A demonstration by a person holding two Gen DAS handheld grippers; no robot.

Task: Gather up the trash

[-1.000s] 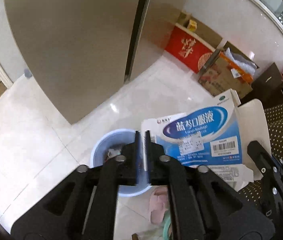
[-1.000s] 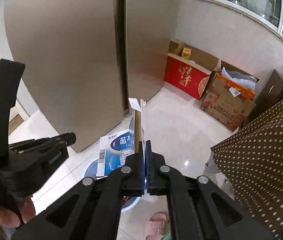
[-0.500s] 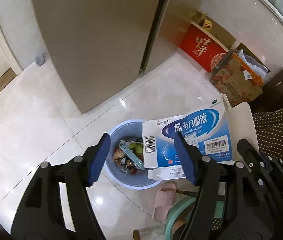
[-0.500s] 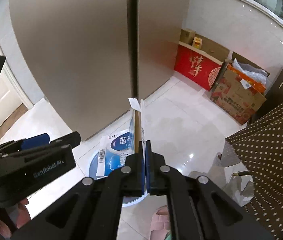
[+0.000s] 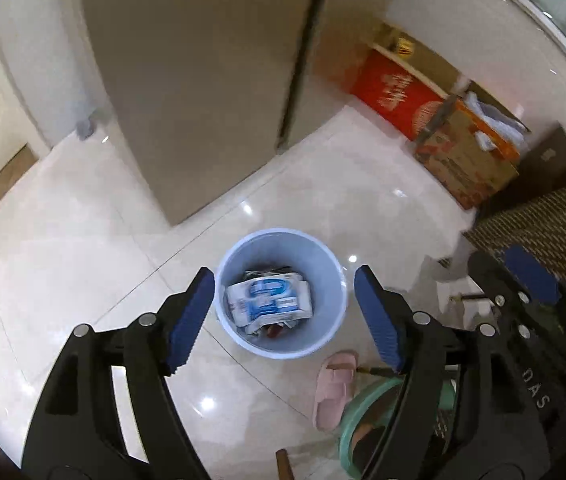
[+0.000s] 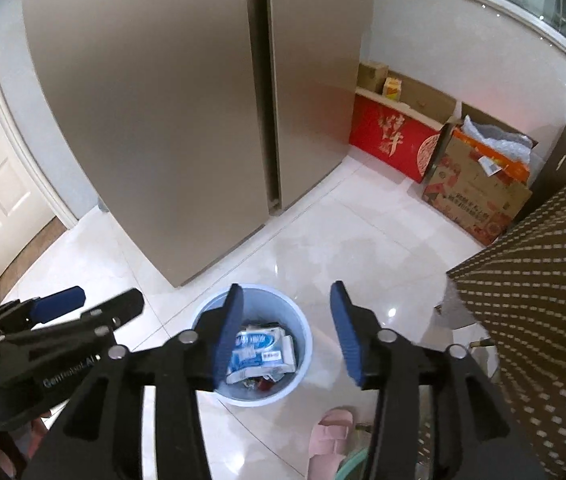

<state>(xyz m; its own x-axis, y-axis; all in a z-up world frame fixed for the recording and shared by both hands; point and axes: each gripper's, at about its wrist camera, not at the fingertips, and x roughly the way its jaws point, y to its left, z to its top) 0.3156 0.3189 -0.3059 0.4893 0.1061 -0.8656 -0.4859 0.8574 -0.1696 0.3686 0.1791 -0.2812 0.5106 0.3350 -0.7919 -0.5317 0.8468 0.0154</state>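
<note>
Claws both released: left claw [image 5: 285, 312] and right claw [image 6: 285, 334] have just been opening, nothing between either's blue pads. Blue-white medicine box [image 5: 269, 304] lies inside the pale blue bin [image 5: 323, 344] on top of other scraps, bin standing on the white tile floor [image 5: 83, 280] near the fridge corner [image 5: 171, 216]. Box looks light, thin cardboard, crushable, slightly glossy; best pinched across a flat face or an edge flap. Pink slipper [image 5: 335, 388] just beside the bin.
</note>
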